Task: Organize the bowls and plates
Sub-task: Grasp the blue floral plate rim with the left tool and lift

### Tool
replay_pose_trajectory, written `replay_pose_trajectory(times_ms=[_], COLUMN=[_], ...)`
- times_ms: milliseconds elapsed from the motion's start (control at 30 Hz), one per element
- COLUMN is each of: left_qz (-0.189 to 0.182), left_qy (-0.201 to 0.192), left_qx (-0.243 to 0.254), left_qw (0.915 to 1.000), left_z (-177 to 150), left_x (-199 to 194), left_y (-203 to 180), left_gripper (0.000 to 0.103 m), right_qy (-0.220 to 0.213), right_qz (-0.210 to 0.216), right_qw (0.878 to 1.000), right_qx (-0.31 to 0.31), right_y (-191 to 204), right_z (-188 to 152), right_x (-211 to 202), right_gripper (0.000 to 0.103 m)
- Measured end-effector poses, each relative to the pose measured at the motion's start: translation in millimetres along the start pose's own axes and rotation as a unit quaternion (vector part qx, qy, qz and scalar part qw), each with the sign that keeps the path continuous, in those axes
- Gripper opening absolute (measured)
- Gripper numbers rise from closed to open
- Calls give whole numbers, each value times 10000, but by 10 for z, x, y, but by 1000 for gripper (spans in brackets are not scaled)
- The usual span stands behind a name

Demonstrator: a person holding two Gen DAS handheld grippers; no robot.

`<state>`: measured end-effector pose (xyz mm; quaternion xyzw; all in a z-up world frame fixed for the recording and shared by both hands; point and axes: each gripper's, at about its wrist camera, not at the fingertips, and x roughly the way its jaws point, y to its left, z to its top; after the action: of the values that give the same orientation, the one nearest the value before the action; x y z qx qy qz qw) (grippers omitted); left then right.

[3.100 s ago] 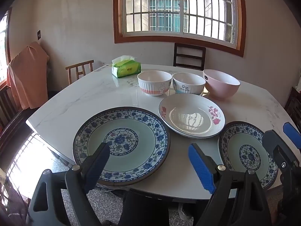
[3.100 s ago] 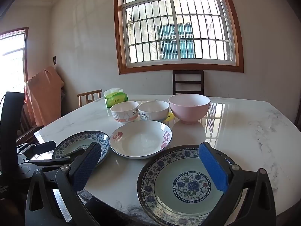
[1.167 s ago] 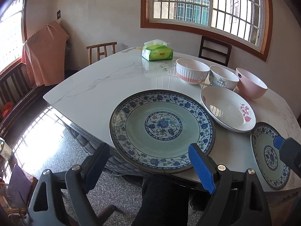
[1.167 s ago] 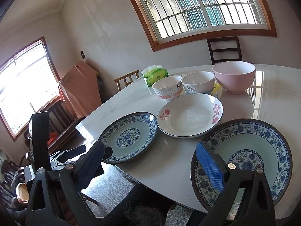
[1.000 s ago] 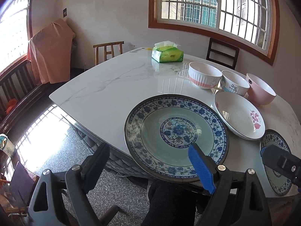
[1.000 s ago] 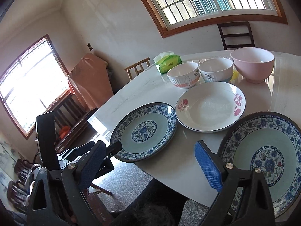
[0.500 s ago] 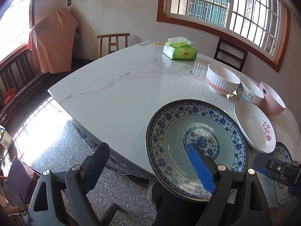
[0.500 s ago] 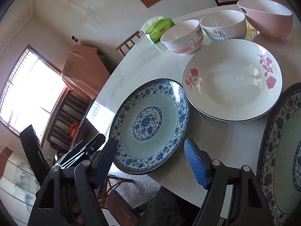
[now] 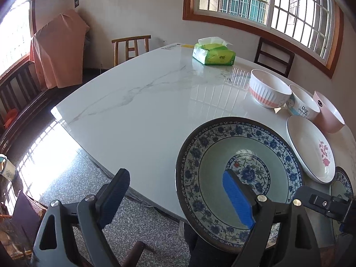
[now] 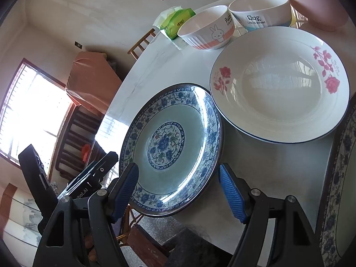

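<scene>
A large blue-patterned plate lies at the near edge of the white marble table. My left gripper is open, its right finger over the plate and its left finger off the table edge. My right gripper is open, its fingers on either side of the plate's near rim. A white rose plate lies beyond. A second blue plate sits at the right. A rabbit bowl, a "Dog" bowl and a pink bowl stand in a row behind.
A green tissue pack lies at the far side of the table. Wooden chairs stand around it. An orange-covered piece of furniture is by the left wall. The floor lies below the near edge.
Both grippers have swung left and closer to the large blue plate. The right gripper now brackets its near rim; the left gripper's right finger now reaches over it.
</scene>
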<state>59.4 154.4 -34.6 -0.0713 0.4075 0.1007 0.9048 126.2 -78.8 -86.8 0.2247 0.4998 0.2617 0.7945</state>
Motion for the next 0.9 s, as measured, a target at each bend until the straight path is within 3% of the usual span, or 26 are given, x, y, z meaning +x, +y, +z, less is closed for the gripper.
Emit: replay_pose_trajectory(times_ms=[67, 133, 200, 233, 300, 467, 533, 700, 900], left_qz=[-12, -66, -120, -214, -336, -159, -65, 63, 94], left_qy=[14, 91, 290, 445, 443, 361, 308, 230, 262], left_qx=[36, 81, 90, 69, 8, 102, 77, 17, -183], left_qw=[10000, 9999, 9995, 9988, 9985, 9992, 9995, 9997, 9994], left_z=[0, -4, -10, -5, -11, -6, 16, 97, 204], left_x=[25, 68, 152, 215, 240, 241, 248, 267, 340], left_y=[-4, -12, -2, 11, 36, 32, 66, 162, 306], left_gripper=[86, 72, 30, 21, 19, 19, 17, 10, 9], right_qy=[42, 85, 108, 106, 121, 113, 91, 71, 20], right_qz=[-13, -87, -98, -132, -164, -268, -445, -739, -887], right_qw=[10000, 9999, 9999, 9999, 9998, 9994, 9985, 9965, 9948], right_qx=[30, 6, -4, -31, -85, -184, -292, -394, -506], right_y=[-6, -12, -12, 10, 42, 83, 88, 58, 131], right_z=[6, 24, 28, 16, 27, 53, 56, 90, 148], right_x=[38, 90, 116, 108, 120, 152, 152, 190, 298], right_gripper=[72, 72, 72, 72, 72, 71, 64, 26, 19])
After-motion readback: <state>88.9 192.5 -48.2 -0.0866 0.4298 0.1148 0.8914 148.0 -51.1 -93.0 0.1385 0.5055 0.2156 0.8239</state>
